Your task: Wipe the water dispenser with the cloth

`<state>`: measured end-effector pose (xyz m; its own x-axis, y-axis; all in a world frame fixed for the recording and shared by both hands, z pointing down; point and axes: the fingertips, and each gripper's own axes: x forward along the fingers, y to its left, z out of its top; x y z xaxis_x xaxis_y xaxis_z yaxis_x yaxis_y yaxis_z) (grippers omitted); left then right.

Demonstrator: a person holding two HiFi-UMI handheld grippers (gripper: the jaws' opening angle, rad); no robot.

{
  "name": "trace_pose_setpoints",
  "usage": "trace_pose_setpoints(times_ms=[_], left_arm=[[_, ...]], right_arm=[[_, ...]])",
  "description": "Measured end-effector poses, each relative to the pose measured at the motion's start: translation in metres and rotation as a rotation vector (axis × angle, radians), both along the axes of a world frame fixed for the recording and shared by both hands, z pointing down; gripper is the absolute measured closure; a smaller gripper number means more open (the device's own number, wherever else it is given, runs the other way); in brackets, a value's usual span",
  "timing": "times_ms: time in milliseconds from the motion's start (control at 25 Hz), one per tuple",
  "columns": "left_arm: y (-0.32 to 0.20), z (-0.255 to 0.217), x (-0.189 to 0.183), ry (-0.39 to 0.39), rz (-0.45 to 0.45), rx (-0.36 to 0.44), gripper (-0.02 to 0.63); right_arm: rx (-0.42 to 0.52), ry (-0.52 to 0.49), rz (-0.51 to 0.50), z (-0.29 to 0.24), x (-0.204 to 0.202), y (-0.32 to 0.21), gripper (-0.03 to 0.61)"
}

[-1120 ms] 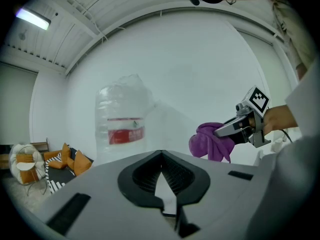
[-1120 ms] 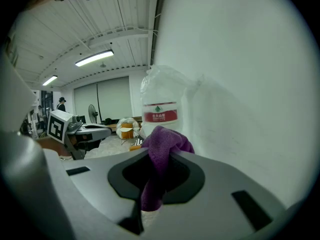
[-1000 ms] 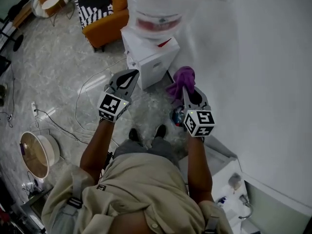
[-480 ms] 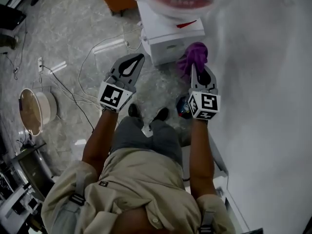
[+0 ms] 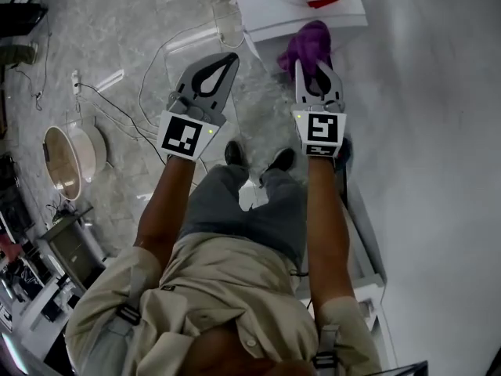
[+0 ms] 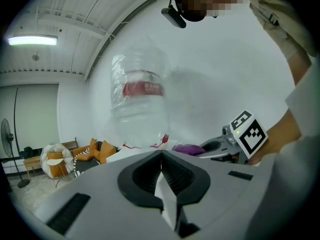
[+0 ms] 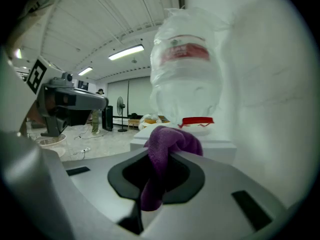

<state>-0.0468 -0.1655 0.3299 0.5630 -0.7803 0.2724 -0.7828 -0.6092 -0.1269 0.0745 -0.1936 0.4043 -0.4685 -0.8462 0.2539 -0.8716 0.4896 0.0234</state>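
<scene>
A white water dispenser (image 5: 301, 10) stands against the wall at the top of the head view, with a clear water bottle (image 7: 187, 74) on top and a red mark on its lid. My right gripper (image 5: 305, 65) is shut on a purple cloth (image 5: 308, 45), which bunches out past the jaw tips just short of the dispenser's top (image 7: 200, 141). My left gripper (image 5: 227, 59) is shut with nothing in it, held level to the left of the right one. In the left gripper view the bottle (image 6: 140, 106) rises ahead, and the cloth (image 6: 187, 148) shows at right.
Cables (image 5: 149, 92) run over the marble floor on the left. A round white appliance (image 5: 70, 151) sits at far left. Orange armchairs (image 6: 87, 154) stand beyond the dispenser. The white wall (image 5: 438, 131) fills the right side. The person's shoes (image 5: 258, 159) are below the grippers.
Both grippers have moved forward, closer to the dispenser, the cloth still held. The head view has tilted down, so the bottle has left the top of the frame.
</scene>
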Motion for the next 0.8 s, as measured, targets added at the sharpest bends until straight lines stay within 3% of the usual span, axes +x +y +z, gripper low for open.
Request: trace_pose_setpoints(times_ms=[200, 400, 560, 680, 800], left_arm=[[-0.013, 0.043, -0.011, -0.033, 0.022, 0.004, 0.597], [-0.027, 0.079, -0.019, -0.036, 0.051, 0.002, 0.597], [-0.027, 0.093, -0.020, -0.053, 0.077, 0.032, 0.597], [-0.025, 0.102, -0.018, -0.063, 0.093, 0.055, 0.597], [-0.027, 0.109, -0.018, -0.056, 0.103, 0.068, 0.597]], right_arm=[[0.035, 0.011, -0.089, 0.029, -0.065, -0.010, 0.528], [0.134, -0.050, -0.107, 0.029, -0.075, -0.027, 0.528], [0.174, -0.026, -0.064, 0.036, -0.030, -0.037, 0.528], [0.198, 0.028, 0.048, 0.041, 0.034, -0.056, 0.528], [0.268, -0.033, 0.194, 0.037, 0.094, -0.081, 0.529]])
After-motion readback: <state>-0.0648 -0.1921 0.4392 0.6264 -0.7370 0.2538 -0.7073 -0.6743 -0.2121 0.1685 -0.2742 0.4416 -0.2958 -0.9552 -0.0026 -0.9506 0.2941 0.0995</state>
